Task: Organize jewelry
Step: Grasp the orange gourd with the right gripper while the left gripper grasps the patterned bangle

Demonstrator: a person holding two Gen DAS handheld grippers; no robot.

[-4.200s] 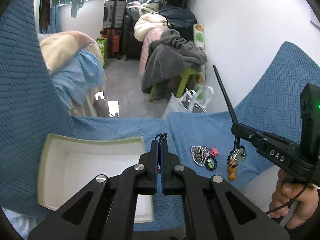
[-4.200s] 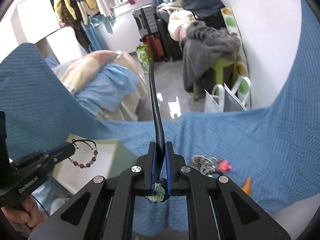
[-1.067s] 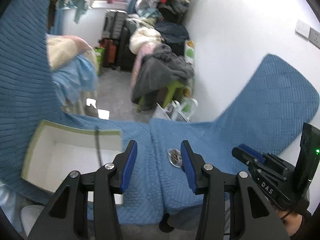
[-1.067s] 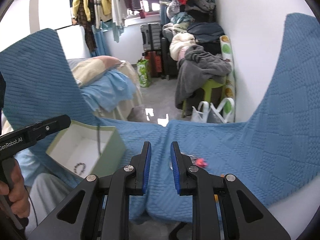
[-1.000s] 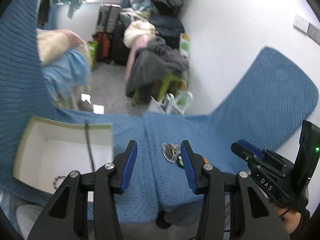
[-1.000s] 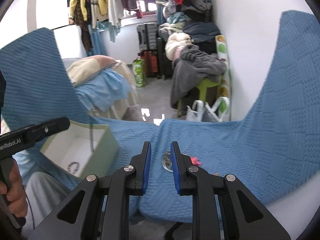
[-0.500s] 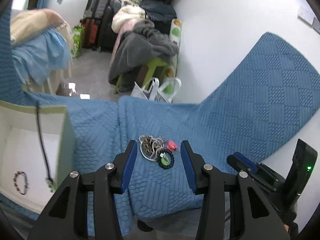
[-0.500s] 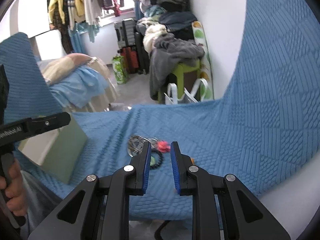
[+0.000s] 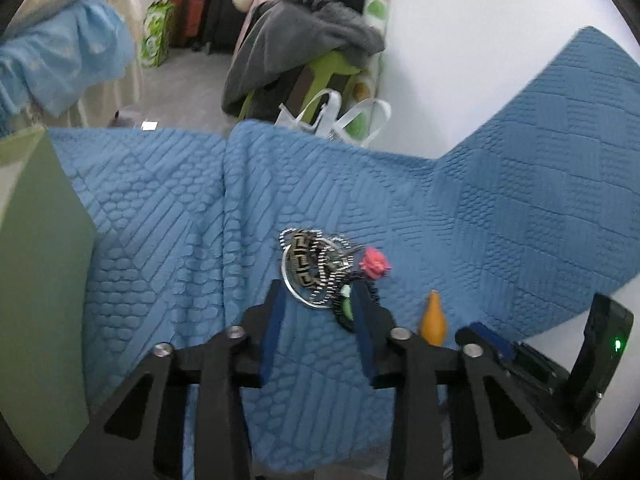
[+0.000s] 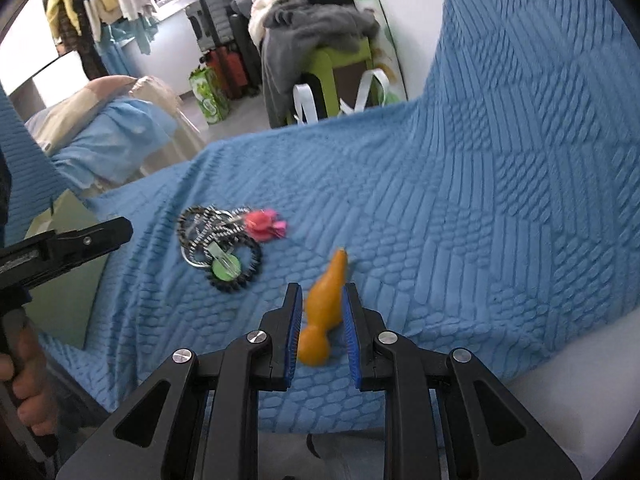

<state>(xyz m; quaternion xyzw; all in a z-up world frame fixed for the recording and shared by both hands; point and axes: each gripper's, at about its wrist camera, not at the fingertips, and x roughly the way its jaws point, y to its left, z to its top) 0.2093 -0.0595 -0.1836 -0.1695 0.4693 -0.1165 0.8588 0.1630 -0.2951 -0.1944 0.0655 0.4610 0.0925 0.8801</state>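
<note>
Where jewelry tangle (image 9: pixel 320 268) blurs, pieces indistinct, green box (image 9: pixel 40 280) cut off

— How do the two grippers stand?
— Both tilt steeply down. The left gripper (image 9: pixel 320 294) has just been closing, jaws apart.
— The right?
— The right gripper (image 10: pixel 320 288) has been opening, jaws slightly parted, gripping nothing.

jewelry pile (image 10: pixel 224 240) left of pendant (image 10: pixel 324 304), on blanket (image 10: pixel 460 220)
</note>
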